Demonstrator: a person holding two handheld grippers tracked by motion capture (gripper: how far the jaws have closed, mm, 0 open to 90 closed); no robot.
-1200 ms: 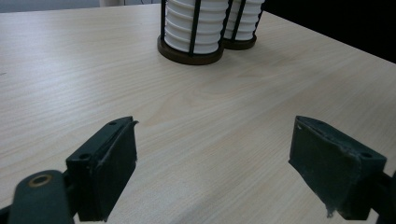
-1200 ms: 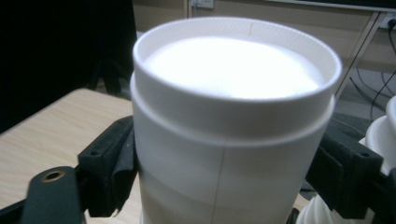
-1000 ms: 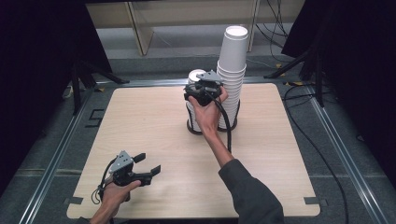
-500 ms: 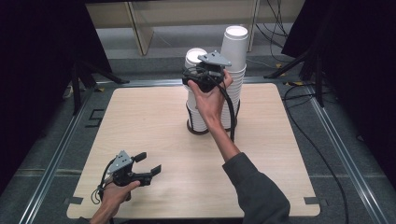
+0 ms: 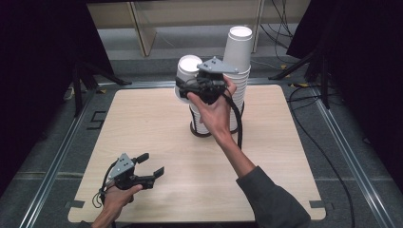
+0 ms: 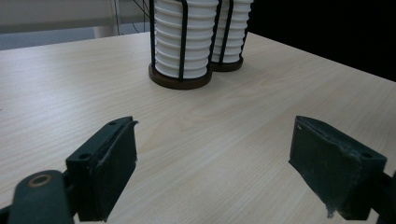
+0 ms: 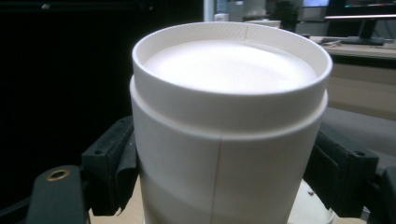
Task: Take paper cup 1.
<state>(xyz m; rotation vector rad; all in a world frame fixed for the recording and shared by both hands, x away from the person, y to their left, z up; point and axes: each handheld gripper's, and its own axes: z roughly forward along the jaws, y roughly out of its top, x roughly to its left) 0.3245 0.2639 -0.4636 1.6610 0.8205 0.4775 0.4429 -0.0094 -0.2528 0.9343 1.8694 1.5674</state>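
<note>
Pale wooden counter [image 5: 142, 123] carries two racked cup stacks [image 6: 184, 42], and the right tool [image 5: 190, 88], clamped on an upturned paper cup [image 7: 229, 121] above the nearer stack, seems to separate it, while the left tool [image 5: 151, 164] rests wide, empty.

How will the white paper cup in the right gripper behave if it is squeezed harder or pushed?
The paper cup is probably very light: the right gripper holds it up by its sides alone. Its thin seamed wall would likely dent under a harder squeeze. Standing alone, it might slide or tip at a push.
</note>
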